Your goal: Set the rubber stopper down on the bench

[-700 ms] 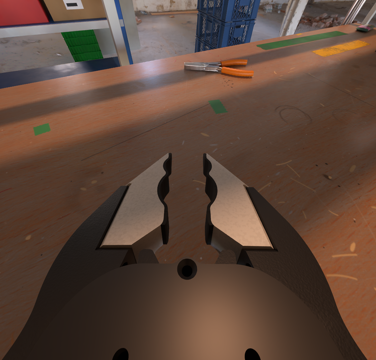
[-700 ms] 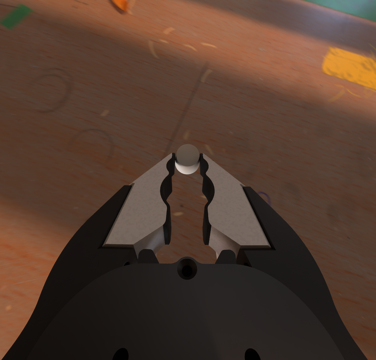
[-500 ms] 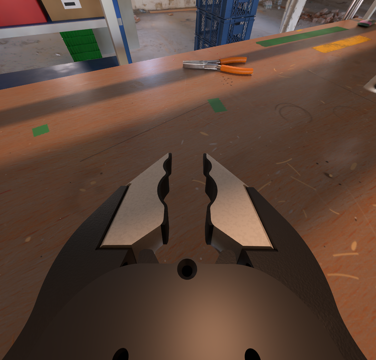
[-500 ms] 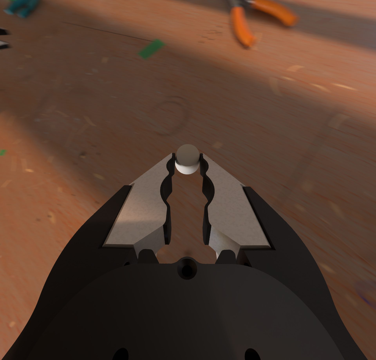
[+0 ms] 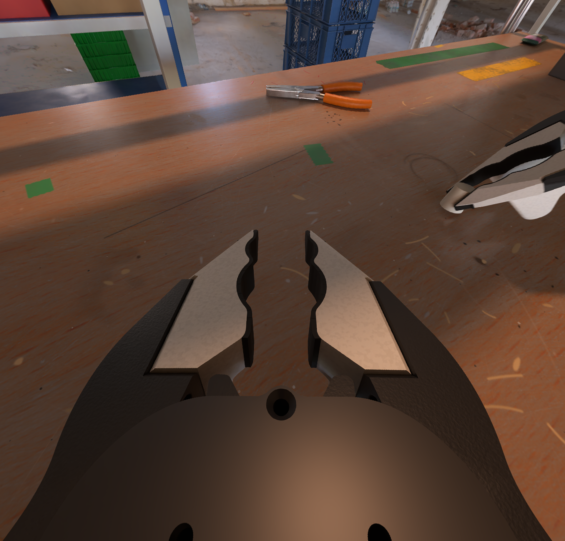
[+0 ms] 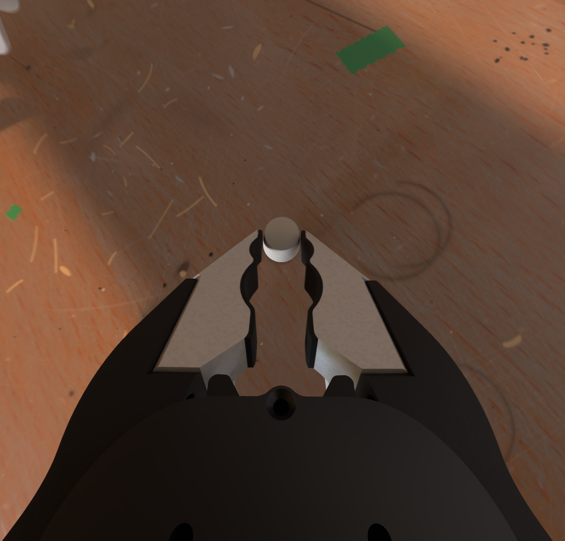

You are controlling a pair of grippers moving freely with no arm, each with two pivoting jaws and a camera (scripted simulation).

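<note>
The rubber stopper is a small pale grey plug pinched between the tips of my right gripper, which is shut on it and points steeply down at the wooden bench. In the left wrist view the right gripper shows at the right edge, with the stopper at its tips close above the bench; whether it touches the wood I cannot tell. My left gripper is open and empty, low over the bench, to the left of the right one.
Orange-handled pliers lie near the bench's far edge. Green tape patches and a yellow strip mark the wood. Blue crates and a shelf with boxes stand beyond the bench. Part of the left gripper shows top left.
My right gripper has swung left and down with the stopper, tipping steeply toward the bench, and has come into the left wrist view. My left gripper has drifted only slightly.
</note>
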